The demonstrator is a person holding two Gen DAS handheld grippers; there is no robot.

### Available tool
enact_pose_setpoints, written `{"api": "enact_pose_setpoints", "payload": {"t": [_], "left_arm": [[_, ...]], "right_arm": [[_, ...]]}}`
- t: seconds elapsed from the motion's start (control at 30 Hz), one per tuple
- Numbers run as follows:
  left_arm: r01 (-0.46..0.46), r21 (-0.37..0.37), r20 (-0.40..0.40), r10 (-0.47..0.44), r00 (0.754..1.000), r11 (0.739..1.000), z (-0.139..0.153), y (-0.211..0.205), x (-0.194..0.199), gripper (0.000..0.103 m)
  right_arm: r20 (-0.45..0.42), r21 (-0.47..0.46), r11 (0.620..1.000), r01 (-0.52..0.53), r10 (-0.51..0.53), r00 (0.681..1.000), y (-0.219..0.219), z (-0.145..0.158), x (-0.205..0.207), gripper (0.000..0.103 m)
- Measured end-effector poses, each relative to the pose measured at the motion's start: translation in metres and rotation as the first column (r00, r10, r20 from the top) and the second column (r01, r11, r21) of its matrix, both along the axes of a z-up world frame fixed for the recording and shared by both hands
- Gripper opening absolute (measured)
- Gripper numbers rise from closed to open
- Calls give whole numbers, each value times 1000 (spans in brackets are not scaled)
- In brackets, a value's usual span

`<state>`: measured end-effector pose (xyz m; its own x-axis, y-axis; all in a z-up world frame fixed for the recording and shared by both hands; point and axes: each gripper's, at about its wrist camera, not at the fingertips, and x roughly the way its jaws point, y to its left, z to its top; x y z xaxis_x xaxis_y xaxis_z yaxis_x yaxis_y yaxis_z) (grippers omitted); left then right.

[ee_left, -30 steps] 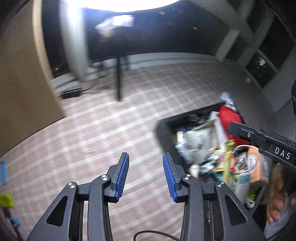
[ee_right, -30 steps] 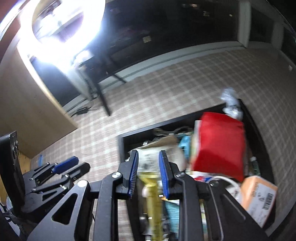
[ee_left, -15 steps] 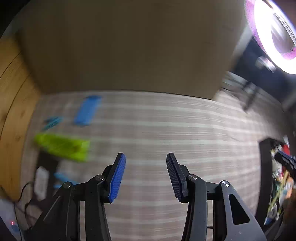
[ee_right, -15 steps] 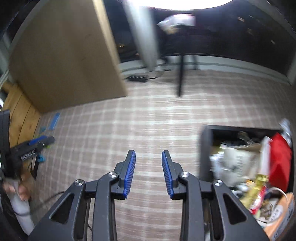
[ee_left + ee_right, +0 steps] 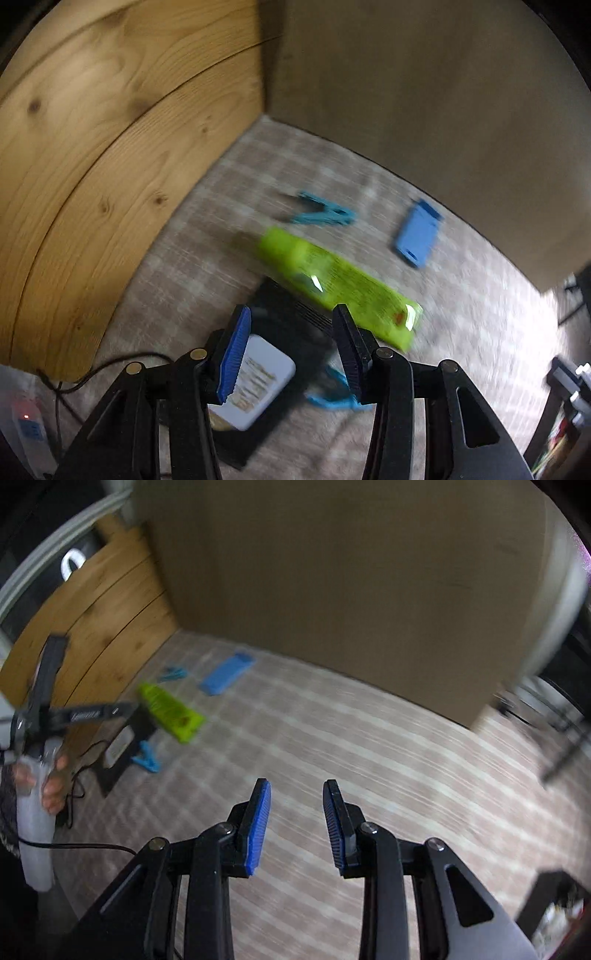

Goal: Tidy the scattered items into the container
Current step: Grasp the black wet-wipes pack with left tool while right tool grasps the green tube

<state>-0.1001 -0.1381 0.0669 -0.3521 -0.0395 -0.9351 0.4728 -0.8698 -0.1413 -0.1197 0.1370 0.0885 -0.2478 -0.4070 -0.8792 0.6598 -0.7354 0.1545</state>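
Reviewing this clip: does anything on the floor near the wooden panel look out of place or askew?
Yes. A green packet lies askew, partly overlapping a black flat item that also carries a white card. Two blue clips and a blue case lie scattered on the carpet, none in the container.

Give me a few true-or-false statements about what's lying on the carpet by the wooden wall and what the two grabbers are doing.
1. Both grippers, left and right, hold nothing. True.
2. The green packet lies flat on bare carpet. False: one end rests on a black flat object.
3. A blue rectangular case lies near the tan board. True.
4. The white card is gripped by the left gripper. False: it lies on the black object.
5. A blue clip lies beyond the green packet. True.
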Motion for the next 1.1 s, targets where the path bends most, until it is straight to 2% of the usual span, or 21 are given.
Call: {"api": "enact_pose_setpoints", "payload": {"t": [0.23,0.43,0.53,0.63,0.7,0.8,0.83,0.87,0.93,1.03,1.1], "left_arm": [[-76,65,8,75,997,995,-17,-20,-13,44],[-98,56,41,95,995,994,-29,-32,7,43],[-85,55,68,81,994,995,-38,-34,18,42],[-75,72,50,72,996,995,-39,-30,28,42],[-62,85,43,58,997,994,-40,-24,34,42],[-36,95,23,33,999,995,-41,-15,44,43],[-33,97,19,31,999,995,-42,-13,48,43],[-31,102,12,30,999,994,-43,-13,51,43],[-29,112,-2,30,1000,993,-45,-13,51,44],[-17,129,-13,19,1000,991,-46,-11,47,44],[1,125,-19,1,1000,992,-47,-8,42,45]], "right_arm": [[23,36,981,-192,192,981,-99,-27,1,30],[123,-19,975,-222,222,967,-138,-47,-2,30],[92,-1,972,-234,233,968,-153,-51,2,30],[81,16,967,-255,253,964,-176,-55,-5,30],[83,38,962,-271,267,960,-193,-59,-12,34],[90,39,948,-315,310,946,-218,-60,-16,47],[93,33,940,-339,335,938,-225,-59,-15,56],[84,35,932,-360,356,931,-231,-58,-13,61],[38,68,912,-404,402,915,-247,-56,-5,61],[29,100,892,-441,440,897,-264,-61,2,61],[20,121,890,-440,441,897,-272,-66,4,61]]}}
